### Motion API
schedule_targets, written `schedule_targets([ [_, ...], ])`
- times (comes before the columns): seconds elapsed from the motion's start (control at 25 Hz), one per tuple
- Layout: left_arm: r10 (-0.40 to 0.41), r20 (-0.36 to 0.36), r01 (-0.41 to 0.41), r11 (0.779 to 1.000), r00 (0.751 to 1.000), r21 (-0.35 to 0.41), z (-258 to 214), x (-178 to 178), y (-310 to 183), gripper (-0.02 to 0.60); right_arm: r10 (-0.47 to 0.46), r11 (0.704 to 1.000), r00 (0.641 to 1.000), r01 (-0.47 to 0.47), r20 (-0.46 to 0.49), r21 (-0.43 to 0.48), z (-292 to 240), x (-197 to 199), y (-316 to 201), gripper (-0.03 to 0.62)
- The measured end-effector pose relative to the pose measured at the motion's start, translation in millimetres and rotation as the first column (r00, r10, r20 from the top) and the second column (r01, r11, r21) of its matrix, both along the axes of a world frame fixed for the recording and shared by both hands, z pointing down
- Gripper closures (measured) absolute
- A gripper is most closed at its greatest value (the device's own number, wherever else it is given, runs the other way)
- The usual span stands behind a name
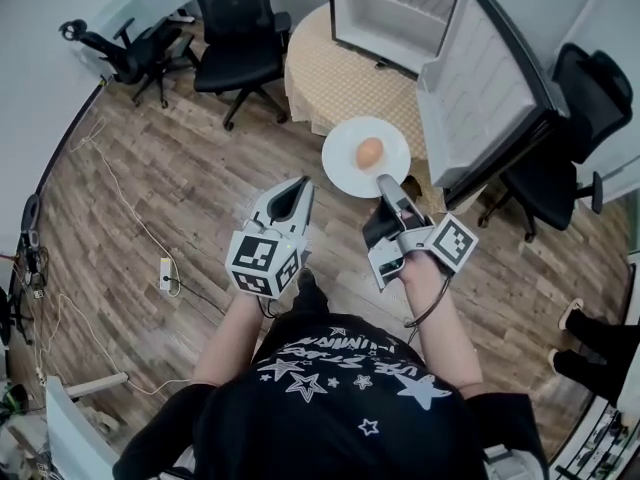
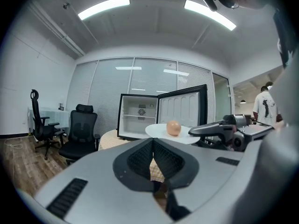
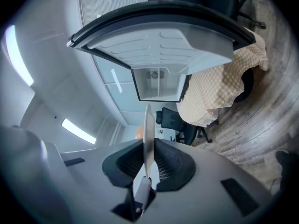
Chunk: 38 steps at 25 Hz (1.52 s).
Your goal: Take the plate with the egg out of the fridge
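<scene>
Wooden floor [image 1: 200, 188] is filling most of the head view, and a round table [image 1: 320, 83] with a yellowish checked cloth is standing at the far side of it. A small fridge [image 1: 395, 8] is sitting on this table, and its door [image 1: 480, 88] is hanging wide open to the right. Black office chairs [image 1: 235, 38] are standing near the table.

The person is holding the white plate [image 1: 345, 168] in the air, outside the fridge, in front of the table edge and above the floor. The egg [image 1: 369, 152] is lying near the middle of the plate, and the plate is staying about level.

The right gripper [image 1: 388, 183] is gripping the near rim of the plate. In the right gripper view the plate is showing edge-on between the two dark pads, and the pads are pressing on it from both sides, so the jaws are narrow and clamped on the rim.

The left gripper [image 1: 300, 190] is hovering just beside the plate, on its left, without touching it. In the left gripper view its pads are meeting at the tips, with nothing between them, so this claw is closed and empty.

A white power strip [image 1: 166, 273] with a cable is lying on the floor to the left of the person.
</scene>
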<state>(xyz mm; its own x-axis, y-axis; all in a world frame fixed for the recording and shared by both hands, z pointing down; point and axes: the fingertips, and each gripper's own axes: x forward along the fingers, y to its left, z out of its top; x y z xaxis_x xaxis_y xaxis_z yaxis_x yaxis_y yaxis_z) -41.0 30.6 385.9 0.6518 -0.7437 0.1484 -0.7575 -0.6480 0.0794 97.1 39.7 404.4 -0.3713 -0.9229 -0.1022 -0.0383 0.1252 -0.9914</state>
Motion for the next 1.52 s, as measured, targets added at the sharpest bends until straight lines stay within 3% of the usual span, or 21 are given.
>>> schedule_targets([
  [0.68,-0.067,-0.028,0.068,0.998,0.997,0.020,0,16,118,0.574,-0.031,0.999,0.999,0.031,-0.011,0.011,1,28,117,0.531],
  [1.52,-0.118,-0.029,0.119,0.993,0.993,0.019,-1,-4,136,0.574,-0.060,0.998,0.998,0.060,0.003,0.013,2,16,125,0.531],
])
